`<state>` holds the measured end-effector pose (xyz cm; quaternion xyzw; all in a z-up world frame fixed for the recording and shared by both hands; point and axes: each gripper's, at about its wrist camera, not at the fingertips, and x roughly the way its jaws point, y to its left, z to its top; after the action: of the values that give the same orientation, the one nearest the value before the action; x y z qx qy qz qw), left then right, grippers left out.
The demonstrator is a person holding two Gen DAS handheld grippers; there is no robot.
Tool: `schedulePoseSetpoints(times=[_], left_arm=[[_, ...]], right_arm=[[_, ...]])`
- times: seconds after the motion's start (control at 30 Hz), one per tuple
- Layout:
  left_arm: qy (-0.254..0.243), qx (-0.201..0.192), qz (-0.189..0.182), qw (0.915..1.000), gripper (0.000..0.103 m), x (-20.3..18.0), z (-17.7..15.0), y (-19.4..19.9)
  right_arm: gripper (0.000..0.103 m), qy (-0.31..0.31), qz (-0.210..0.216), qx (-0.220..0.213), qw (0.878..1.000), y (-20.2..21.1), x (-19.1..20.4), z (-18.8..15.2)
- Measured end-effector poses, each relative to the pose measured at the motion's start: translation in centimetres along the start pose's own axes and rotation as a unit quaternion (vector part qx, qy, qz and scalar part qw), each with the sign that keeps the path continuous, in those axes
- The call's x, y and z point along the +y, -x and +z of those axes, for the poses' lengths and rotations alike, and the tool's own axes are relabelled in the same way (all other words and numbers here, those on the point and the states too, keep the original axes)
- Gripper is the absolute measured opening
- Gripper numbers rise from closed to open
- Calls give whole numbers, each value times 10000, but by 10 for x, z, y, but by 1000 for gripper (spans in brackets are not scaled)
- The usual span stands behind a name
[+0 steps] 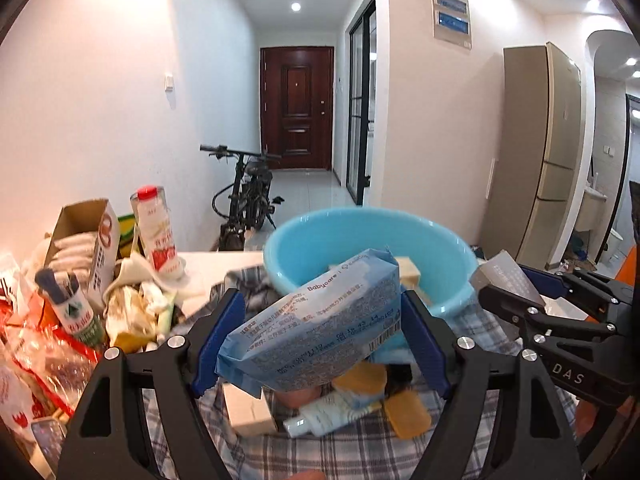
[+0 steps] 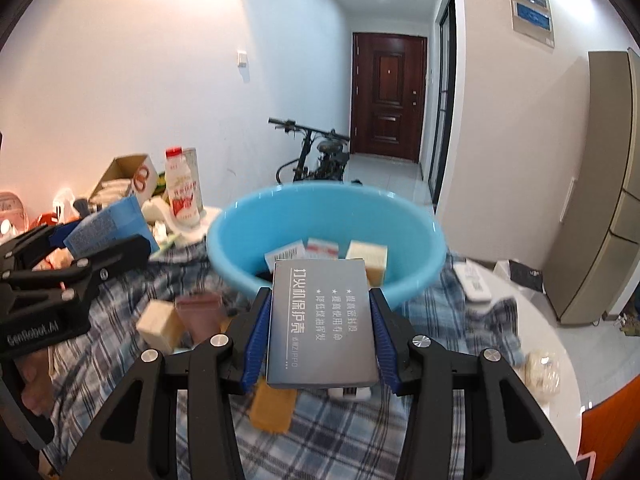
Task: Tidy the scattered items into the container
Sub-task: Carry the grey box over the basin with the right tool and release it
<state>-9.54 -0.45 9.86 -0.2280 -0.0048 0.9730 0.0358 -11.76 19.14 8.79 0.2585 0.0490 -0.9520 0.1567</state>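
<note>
Your left gripper (image 1: pixel 322 330) is clamping a blue wet-wipes pack (image 1: pixel 316 332) and your right gripper (image 2: pixel 320 336) is clamping a grey lighter-case box (image 2: pixel 322 322), both just before the blue basin (image 2: pixel 240 248).

Round blue plastic basin (image 2: pixel 326 236) on checked cloth (image 2: pixel 344 432), small boxes (image 2: pixel 366 258) inside; milk bottle (image 2: pixel 182 190) behind-left on bench (image 2: pixel 560 344).

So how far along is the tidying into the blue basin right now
Partly done. A few small boxes already sit inside the blue basin. In hand: the left gripper clamps a blue wet-wipes pack, and the right gripper clamps a grey lighter-case box, both near the basin. Left: a tube, tan packets and a white box on the plaid cloth.
</note>
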Motion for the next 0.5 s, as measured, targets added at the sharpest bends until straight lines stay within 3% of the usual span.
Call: schedulePoseSetpoints(times=[0.23,0.5], left_arm=[[10,-245,55,9997,77,2,29,-9],[107,-309,73,9994,77,10,52,-38]], right_arm=[[49,-135,109,-140,9998,-17,-4,37],[49,-216,68,-104,9997,-49,-12,58]])
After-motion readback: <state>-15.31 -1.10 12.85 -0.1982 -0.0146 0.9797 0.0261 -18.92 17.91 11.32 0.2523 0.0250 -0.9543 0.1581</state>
